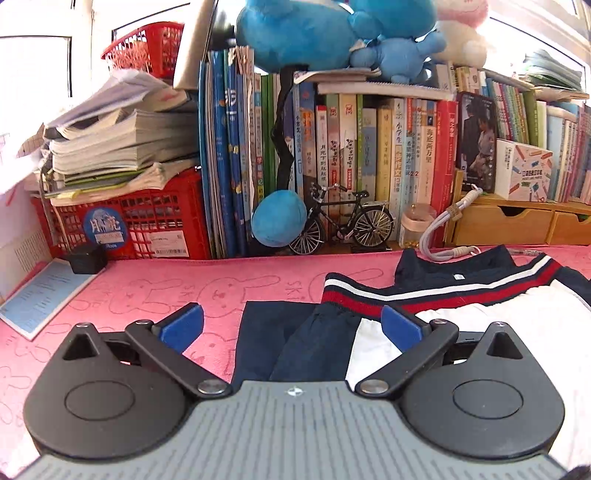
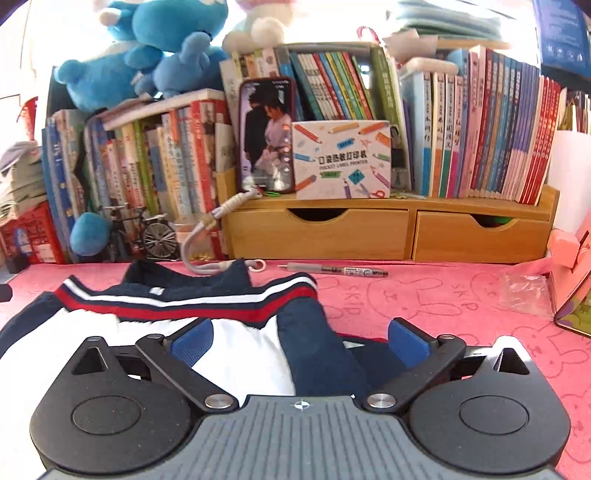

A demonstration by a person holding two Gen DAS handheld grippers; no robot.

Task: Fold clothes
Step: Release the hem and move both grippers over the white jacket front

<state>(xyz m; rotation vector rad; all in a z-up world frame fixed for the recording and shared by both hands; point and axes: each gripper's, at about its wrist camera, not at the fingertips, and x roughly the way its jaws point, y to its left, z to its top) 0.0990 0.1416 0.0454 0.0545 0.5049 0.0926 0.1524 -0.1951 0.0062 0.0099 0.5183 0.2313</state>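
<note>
A navy and white jacket with a red, white and navy striped rib band lies partly folded on the pink rabbit-print mat. My left gripper hangs open over the jacket's left side, where a navy sleeve lies between the blue pads without touching them. In the right wrist view the same jacket spreads to the left. My right gripper is open above its right edge, with a navy sleeve lying between the wide-apart pads.
Books, blue plush toys and a model bicycle line the back. A red crate stands at the left, wooden drawers at the right. A white cable, a pen, a plastic wrapper and a blue booklet lie on the mat.
</note>
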